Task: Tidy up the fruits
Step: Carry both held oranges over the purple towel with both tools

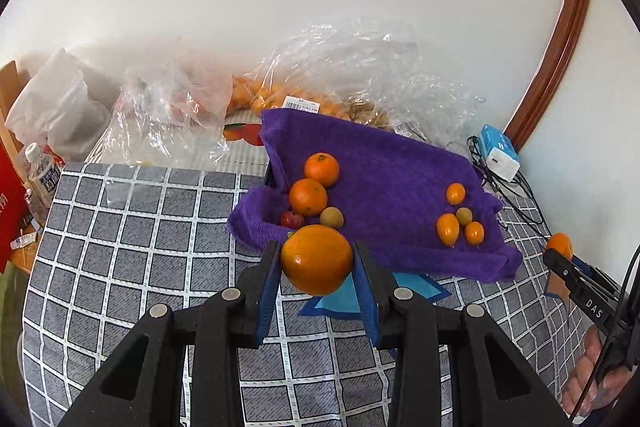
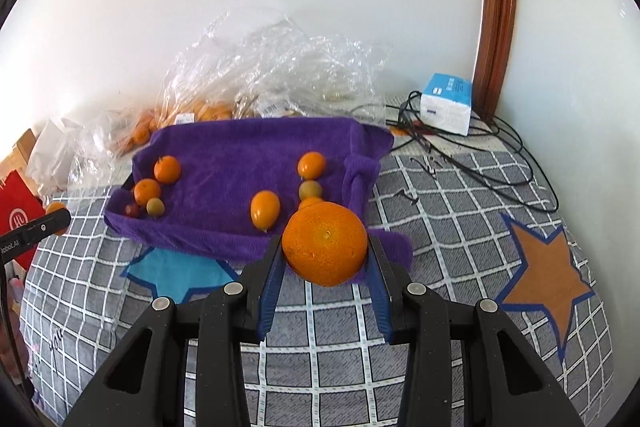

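Observation:
A purple towel-lined tray point(image 1: 392, 163) point(image 2: 240, 147) lies on the checked cloth. On its left side sit two oranges point(image 1: 316, 183), a red fruit point(image 1: 291, 219) and a green-brown fruit point(image 1: 332, 217). On its right side sit several small kumquats point(image 1: 448, 228) and a greenish fruit point(image 1: 464, 215). My left gripper point(image 1: 316, 261) is shut on an orange point(image 1: 316, 259) just before the tray's near left edge. My right gripper point(image 2: 326, 247) is shut on a second orange point(image 2: 325, 243) at the tray's near right corner; it also shows at the right in the left wrist view point(image 1: 560, 247).
Clear plastic bags point(image 1: 360, 67) with more fruit lie behind the tray. A blue-white box point(image 2: 446, 103) and black cables point(image 2: 480, 163) sit at the back right. A water bottle point(image 1: 42, 171) and a red box point(image 1: 8, 219) stand at the left. Star shapes point(image 2: 544, 267) mark the cloth.

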The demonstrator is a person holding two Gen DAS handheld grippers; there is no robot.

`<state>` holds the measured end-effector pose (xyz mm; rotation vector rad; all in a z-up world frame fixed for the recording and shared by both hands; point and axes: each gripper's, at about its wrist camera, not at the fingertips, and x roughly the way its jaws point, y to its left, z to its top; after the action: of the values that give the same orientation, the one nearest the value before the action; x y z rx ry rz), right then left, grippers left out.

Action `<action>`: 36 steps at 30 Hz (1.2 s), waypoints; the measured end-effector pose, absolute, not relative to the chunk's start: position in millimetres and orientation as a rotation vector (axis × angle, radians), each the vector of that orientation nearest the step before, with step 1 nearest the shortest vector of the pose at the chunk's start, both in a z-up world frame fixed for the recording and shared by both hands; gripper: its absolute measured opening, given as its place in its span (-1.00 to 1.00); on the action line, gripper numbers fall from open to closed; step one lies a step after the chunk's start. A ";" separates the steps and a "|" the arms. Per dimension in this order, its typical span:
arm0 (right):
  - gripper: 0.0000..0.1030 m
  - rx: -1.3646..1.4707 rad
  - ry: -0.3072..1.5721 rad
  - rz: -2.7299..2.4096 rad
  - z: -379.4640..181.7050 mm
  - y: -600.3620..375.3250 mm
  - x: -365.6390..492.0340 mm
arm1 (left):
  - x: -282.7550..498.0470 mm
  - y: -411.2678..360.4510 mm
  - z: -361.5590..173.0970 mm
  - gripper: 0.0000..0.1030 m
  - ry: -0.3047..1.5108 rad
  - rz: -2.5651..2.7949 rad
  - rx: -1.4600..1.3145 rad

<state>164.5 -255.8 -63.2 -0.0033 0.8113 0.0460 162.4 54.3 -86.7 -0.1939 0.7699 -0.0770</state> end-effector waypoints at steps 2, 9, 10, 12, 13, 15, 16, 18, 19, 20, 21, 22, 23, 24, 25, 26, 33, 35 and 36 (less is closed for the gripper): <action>-0.23 -0.002 0.807 0.046 -60.0 -254.7 167.4 | 165.4 54.7 -84.1 -0.35 0.765 -0.082 -0.193; -0.23 -0.026 0.803 0.059 -54.0 -246.4 181.1 | 178.0 58.2 -78.4 -0.35 0.757 -0.085 -0.205; -0.23 -0.025 0.802 0.064 -53.5 -245.8 183.6 | 181.4 59.0 -78.0 -0.35 0.757 -0.083 -0.201; -0.23 -0.022 0.802 0.069 -52.5 -244.8 190.1 | 185.4 60.2 -77.5 -0.35 0.757 -0.081 -0.201; -0.23 -0.022 0.801 0.069 -52.0 -244.2 192.8 | 188.5 61.4 -77.2 -0.35 0.756 -0.081 -0.203; -0.23 -0.021 0.798 0.072 -51.3 -243.1 199.0 | 192.8 62.2 -77.2 -0.35 0.756 -0.079 -0.205; -0.23 -0.021 0.797 0.073 -51.1 -242.7 202.3 | 194.9 62.7 -77.5 -0.35 0.756 -0.078 -0.205; -0.23 -0.023 0.798 0.075 -51.2 -242.0 209.2 | 200.1 64.0 -78.2 -0.35 0.757 -0.075 -0.210; -0.23 -0.024 0.797 0.076 -51.4 -241.1 212.0 | 203.8 64.6 -79.1 -0.35 0.759 -0.074 -0.212; -0.23 -0.027 0.796 0.076 -51.8 -240.8 216.0 | 206.2 65.0 -79.7 -0.35 0.759 -0.073 -0.213; -0.23 -0.028 0.796 0.075 -52.4 -240.6 218.9 | 210.0 65.4 -80.7 -0.35 0.760 -0.072 -0.212; -0.23 -0.027 0.797 0.074 -53.3 -240.5 222.3 | 213.2 65.8 -81.4 -0.35 0.761 -0.071 -0.210; -0.23 -0.025 0.799 0.077 -54.5 -240.6 227.0 | 215.5 66.4 -82.1 -0.35 0.760 -0.070 -0.210; -0.23 -0.024 0.801 0.078 -55.5 -240.8 230.5 | 218.8 67.4 -82.8 -0.35 0.761 -0.068 -0.209; -0.23 -0.023 0.801 0.077 -56.5 -240.8 233.8 | 222.5 68.8 -84.0 -0.35 0.763 -0.066 -0.209; -0.23 -0.022 0.801 0.076 -58.2 -241.0 239.0 | 226.5 70.7 -85.6 -0.35 0.768 -0.062 -0.211; -0.23 -0.019 0.820 0.070 -72.7 -241.7 270.8 | 246.6 81.6 -96.3 -0.35 0.791 -0.043 -0.224; -0.23 -0.018 0.828 0.075 -78.5 -240.4 279.5 | 252.1 83.9 -99.3 -0.35 0.802 -0.045 -0.230; -0.23 -0.017 0.837 0.081 -83.0 -239.2 284.8 | 254.7 84.9 -100.9 -0.35 0.806 -0.043 -0.232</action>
<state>284.8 -239.2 -83.0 -0.0175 0.8366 0.0814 254.7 84.9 -100.9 -0.2317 0.8060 -0.0433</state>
